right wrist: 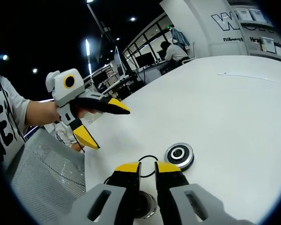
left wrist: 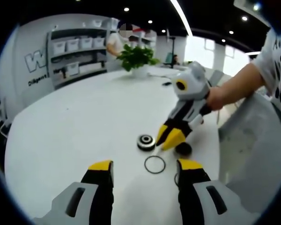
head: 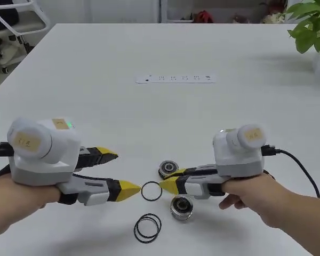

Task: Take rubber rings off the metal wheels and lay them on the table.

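We are holding the left tongs (head: 120, 170) with jaws spread wide and empty, and the right tongs (head: 168, 182) with jaws close together, gripping nothing. Between the tips a loose rubber ring (head: 151, 191) is lying flat on the white table (head: 96, 80). One metal wheel (head: 168, 168) is sitting just beyond the right tips, another wheel (head: 181, 208) just nearer us, and two overlapping rings (head: 148, 228) are lying nearest us.

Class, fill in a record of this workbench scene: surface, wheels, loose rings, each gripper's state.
surface: white table
wheels: far metal wheel; near metal wheel
loose rings: single black rubber ring; overlapping pair of black rubber rings, nearer the person
left gripper: jaws wide open, empty
right gripper: jaws almost shut, tip between the two wheels
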A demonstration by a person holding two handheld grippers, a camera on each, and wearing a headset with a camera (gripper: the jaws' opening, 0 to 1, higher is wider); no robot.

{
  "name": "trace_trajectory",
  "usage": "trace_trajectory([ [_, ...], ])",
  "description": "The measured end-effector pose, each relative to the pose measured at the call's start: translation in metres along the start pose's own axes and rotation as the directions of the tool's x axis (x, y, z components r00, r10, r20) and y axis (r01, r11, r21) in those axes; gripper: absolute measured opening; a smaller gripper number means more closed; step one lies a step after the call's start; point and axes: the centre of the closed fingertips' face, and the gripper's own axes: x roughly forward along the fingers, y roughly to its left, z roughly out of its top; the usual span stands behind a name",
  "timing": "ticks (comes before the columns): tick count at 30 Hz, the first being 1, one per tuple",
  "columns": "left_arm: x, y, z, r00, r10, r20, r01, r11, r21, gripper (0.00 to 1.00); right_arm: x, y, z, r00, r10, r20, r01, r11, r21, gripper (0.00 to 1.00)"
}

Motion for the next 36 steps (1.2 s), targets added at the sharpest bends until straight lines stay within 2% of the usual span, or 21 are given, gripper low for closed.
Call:
trace_trajectory([
  [6,0.006,0.003,0.008,1.0,0.0,0.008,0.0,1.0,0.009,0.55,-0.01,-0.012,0.015,0.9982,-0.032,0.051,0.031,0.999,0.006,0.09],
  [14,0.018,0.006,0.02,0.9998,-0.009,0.019,0.008,1.0,0.013,0.54,-0.021,-0.028,0.019,0.9941,-0.077,0.076,0.077,0.997,0.01,0.1],
  [21,0.032,0.005,0.024,0.9996,-0.023,0.015,0.023,1.0,0.021,0.52,-0.024,-0.04,0.015,0.9916,-0.11,0.069,0.111,0.994,-0.016,0.12],
  [27,0.044,0.003,0.025,0.9994,-0.035,0.005,0.035,0.999,0.02,0.5,-0.022,-0.042,0.007,0.9926,-0.115,0.038,0.118,0.99,-0.082,0.14],
  [36,0.06,0.0,0.017,0.9983,-0.051,-0.03,0.051,0.998,0.023,0.45,-0.015,-0.041,-0.002,0.9937,-0.112,0.005,0.111,0.986,-0.124,0.17],
])
